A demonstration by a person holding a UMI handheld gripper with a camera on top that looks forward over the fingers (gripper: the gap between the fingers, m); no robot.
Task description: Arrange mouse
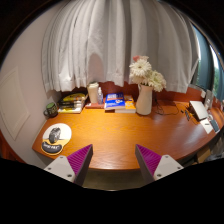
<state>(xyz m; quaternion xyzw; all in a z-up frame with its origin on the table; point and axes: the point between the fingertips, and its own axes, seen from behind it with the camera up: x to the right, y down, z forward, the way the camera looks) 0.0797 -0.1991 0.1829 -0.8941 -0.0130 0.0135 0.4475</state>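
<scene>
Hand-held gripper (108, 162) released, fingers spread wide, nothing between them, bare worktop (120, 135) just ahead. Mouse (57, 131) sits on a round mouse pad (54, 138) well off toward the left finger, near the worktop edge. Beyond: vase of flowers (145, 88), stacked books (119, 102), white cup (94, 94), small plant (51, 108). Curtains (110, 45) behind.

The gripper (113, 160) hangs level with its two fingers (72, 164) spread wide apart (purple pads facing inward), holding nothing between them.
</scene>
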